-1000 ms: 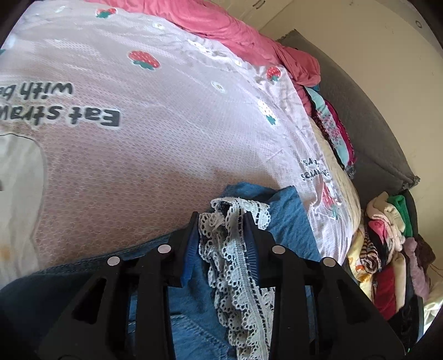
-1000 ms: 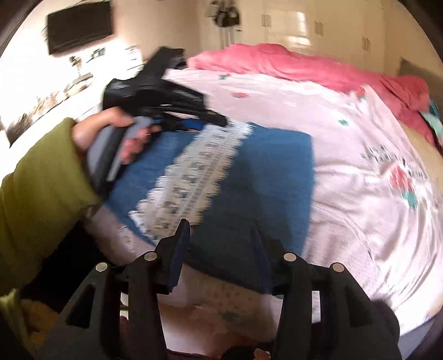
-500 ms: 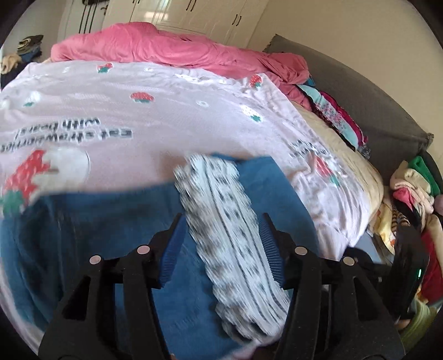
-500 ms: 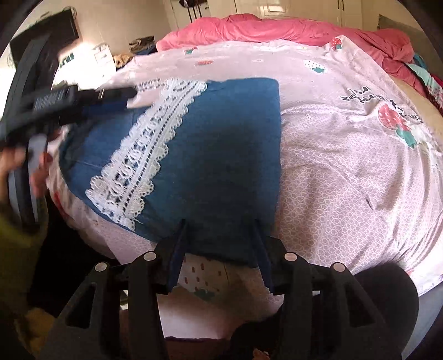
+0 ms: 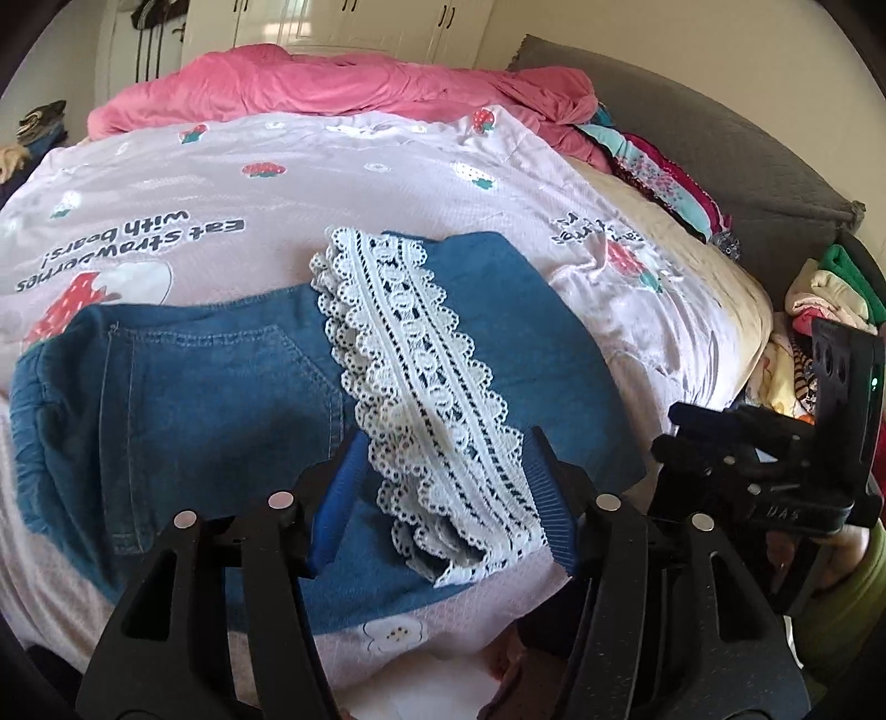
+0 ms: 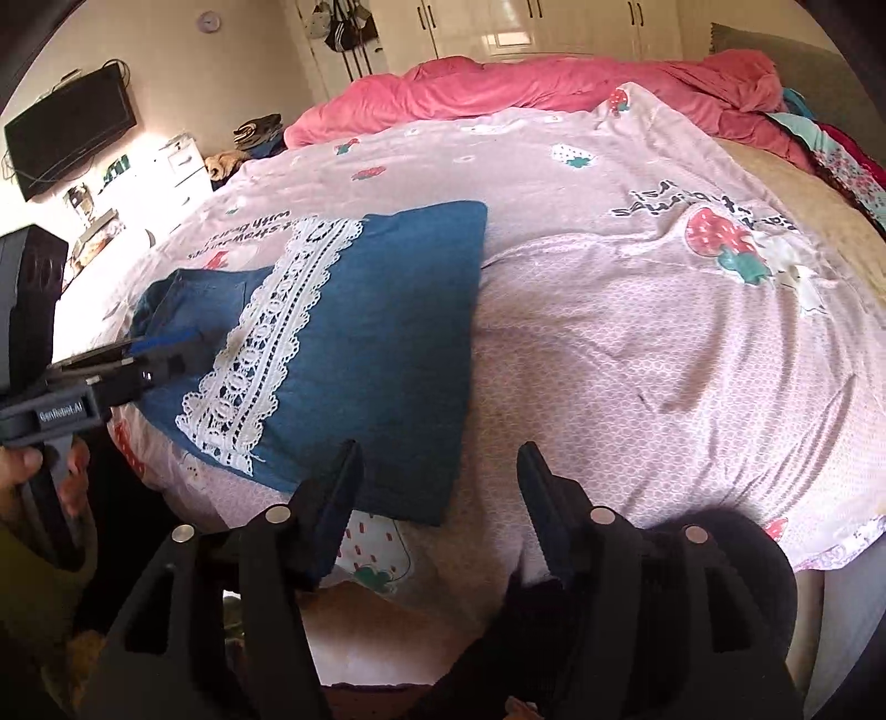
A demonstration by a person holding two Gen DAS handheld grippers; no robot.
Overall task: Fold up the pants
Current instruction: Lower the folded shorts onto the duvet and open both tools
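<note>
Blue denim pants (image 5: 210, 387) with a white lace hem (image 5: 421, 376) lie folded flat on the strawberry-print bed sheet (image 5: 343, 188). My left gripper (image 5: 446, 443) hovers just above the near end of the lace; its jaws are opening and the pads press on nothing. In the right wrist view the pants (image 6: 387, 310) lie left of centre. My right gripper (image 6: 437, 451) stands over their near right corner with jaws opening and nothing pinched. The left gripper (image 6: 177, 351) also shows at that view's left edge, in a hand with a green sleeve.
A crumpled pink duvet (image 5: 343, 83) lies along the far side of the bed. The grey headboard (image 5: 720, 149) and a pile of folded clothes (image 5: 825, 288) are to the right. A wall TV (image 6: 66, 133) and white wardrobes (image 6: 554, 27) stand beyond the bed.
The left gripper let go of the lace hem, laid it on the pants and drew back. The right gripper's jaws spread wider off the pants' near edge.
</note>
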